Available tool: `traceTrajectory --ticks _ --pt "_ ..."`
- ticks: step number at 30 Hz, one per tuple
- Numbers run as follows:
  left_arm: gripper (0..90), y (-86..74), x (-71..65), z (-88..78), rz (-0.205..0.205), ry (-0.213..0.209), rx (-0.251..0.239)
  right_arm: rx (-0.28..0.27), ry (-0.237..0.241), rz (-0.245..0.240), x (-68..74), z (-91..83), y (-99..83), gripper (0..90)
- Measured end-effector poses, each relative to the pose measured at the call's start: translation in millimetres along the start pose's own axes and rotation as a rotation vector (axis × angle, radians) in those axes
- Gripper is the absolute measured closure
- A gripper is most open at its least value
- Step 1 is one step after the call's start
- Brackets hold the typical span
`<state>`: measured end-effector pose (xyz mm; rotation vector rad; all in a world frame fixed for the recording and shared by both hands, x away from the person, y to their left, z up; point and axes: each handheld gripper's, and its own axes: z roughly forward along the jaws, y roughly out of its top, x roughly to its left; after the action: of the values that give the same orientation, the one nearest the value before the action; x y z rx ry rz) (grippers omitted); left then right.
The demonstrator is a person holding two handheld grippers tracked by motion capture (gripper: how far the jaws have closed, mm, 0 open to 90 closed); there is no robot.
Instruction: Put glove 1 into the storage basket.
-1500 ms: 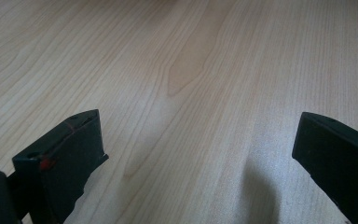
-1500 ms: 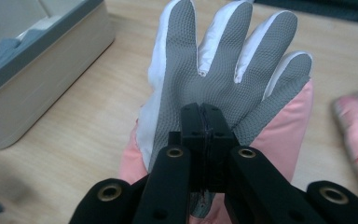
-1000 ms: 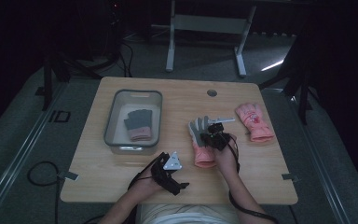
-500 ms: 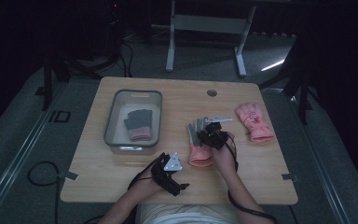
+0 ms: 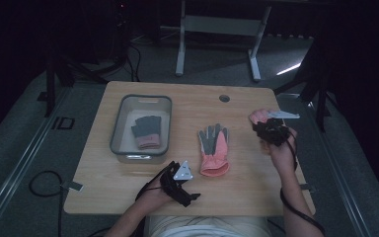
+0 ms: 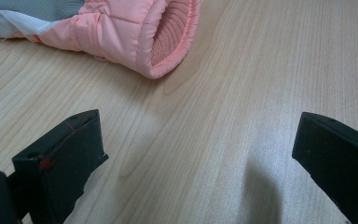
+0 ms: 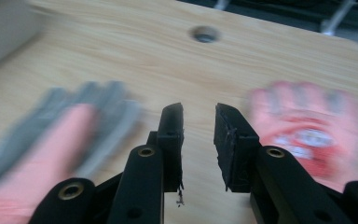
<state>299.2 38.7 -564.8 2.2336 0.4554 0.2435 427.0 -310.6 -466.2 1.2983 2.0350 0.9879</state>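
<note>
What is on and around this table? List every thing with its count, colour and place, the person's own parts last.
Wooden table: one, light brown, centre; round hole near its far edge.
Clear plastic bin: one, grey-rimmed, table's left.
Folded grey and pink glove: one, inside the bin.
Pink and grey glove: one, flat at table centre, free of both grippers.
Pink printed glove: one, table's right, by the right gripper.
Metal stand: one, grey, on the floor beyond the table.
Left gripper: black, open, near edge.
Right gripper: black, jaws just opening, nothing between them.
</note>
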Motion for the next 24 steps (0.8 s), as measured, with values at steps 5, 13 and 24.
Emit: traceTrajectory --ticks 5,13,24 --pt "1.7 -1.1 -0.2 0.8 0.000 0.007 0.006 0.029 -0.082 -0.055 -40.5 8.8 -8.6 67.1" --pt "1.7 -0.7 -1.9 1.2 0.001 0.009 0.005 0.093 -0.098 -0.051 -77.9 31.5 -18.2 61.4" --pt "1.7 -1.3 -0.9 1.2 -0.007 0.012 0.005 0.152 -0.070 -0.034 -92.2 68.3 -21.6 58.0"
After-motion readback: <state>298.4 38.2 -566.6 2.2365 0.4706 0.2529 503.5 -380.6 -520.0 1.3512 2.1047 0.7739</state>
